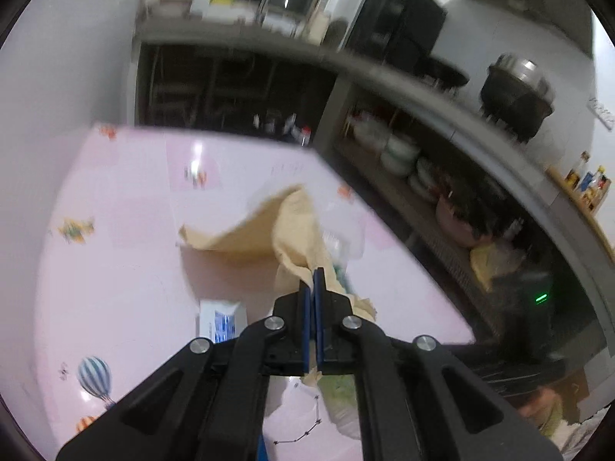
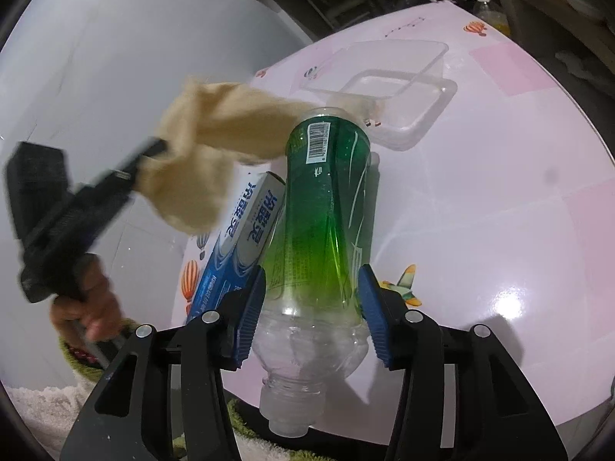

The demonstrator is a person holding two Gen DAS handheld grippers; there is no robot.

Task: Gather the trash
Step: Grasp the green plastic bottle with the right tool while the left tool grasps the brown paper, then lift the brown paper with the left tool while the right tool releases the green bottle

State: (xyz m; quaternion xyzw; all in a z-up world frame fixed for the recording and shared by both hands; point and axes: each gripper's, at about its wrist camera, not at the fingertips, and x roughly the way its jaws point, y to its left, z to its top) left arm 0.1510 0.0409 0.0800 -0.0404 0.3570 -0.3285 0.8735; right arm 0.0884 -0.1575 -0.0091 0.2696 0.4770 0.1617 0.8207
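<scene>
My left gripper (image 1: 312, 280) is shut on a crumpled beige paper bag (image 1: 276, 226) and holds it above the pink table (image 1: 115, 211). The bag (image 2: 200, 153) and the left gripper (image 2: 153, 150) also show at the left of the right wrist view. My right gripper (image 2: 311, 292) is shut on an empty green plastic bottle (image 2: 326, 207), bottom pointing away, neck toward the camera. A blue and silver toothpaste box (image 2: 246, 238) lies on the table left of the bottle; it also shows in the left wrist view (image 1: 223, 320).
A clear plastic food container (image 2: 388, 88) lies on the table beyond the bottle. Kitchen shelves with bowls (image 1: 403, 153) and a dark pot (image 1: 515, 92) stand past the table's far edge. A bottle (image 2: 484, 4) stands behind the table.
</scene>
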